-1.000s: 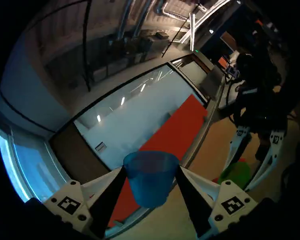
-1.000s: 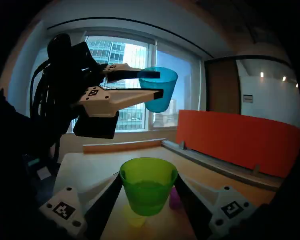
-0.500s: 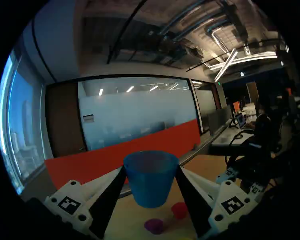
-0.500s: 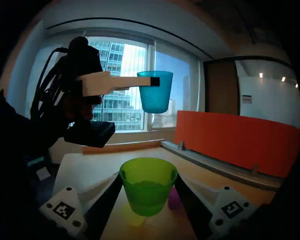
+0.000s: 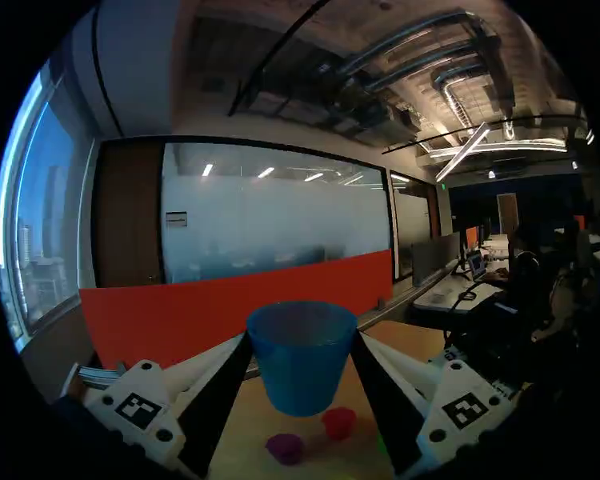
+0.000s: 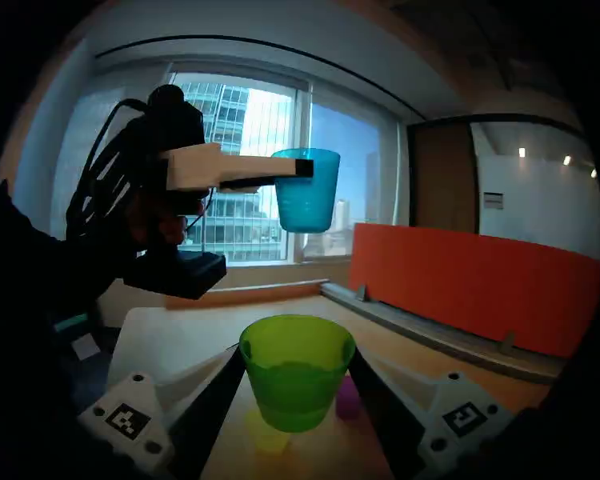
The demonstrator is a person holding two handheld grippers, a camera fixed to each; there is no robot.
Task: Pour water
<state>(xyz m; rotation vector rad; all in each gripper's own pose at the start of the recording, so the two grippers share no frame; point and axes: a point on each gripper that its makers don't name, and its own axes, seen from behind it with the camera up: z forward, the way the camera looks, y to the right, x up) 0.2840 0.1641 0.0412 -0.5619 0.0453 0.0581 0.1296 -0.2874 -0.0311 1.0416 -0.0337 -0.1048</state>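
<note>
The blue cup (image 5: pixel 302 364) is gripped upright by the left gripper (image 5: pixel 302 346) and held high. The green cup (image 6: pixel 296 376), part-filled with water, is gripped by the right gripper (image 6: pixel 298 356) low over the table (image 6: pixel 180 336). The blue cup is seen above and beyond it, well apart.

Non-task items I log on my feeds:

- Desk (image 6: pixel 396 340): tan top.
- Small red cup (image 5: pixel 338 422) and small purple cup (image 5: pixel 285 448): on the desk, near each other, not touching.
- Small yellow cup (image 6: pixel 266 432): on the desk, partly hidden.
- Orange partition (image 5: pixel 180 316): runs along the desk's far edge.
- Frosted glass wall (image 5: pixel 276 220): behind the partition, with a brown door panel (image 5: pixel 128 216) beside it.
- Window (image 6: pixel 244 120): tower blocks outside.
- Ceiling: exposed pipes (image 5: pixel 404 56), strip light (image 5: pixel 460 152).
- Seated person (image 5: pixel 532 256): at a far workstation, too dim for me to detail.
</note>
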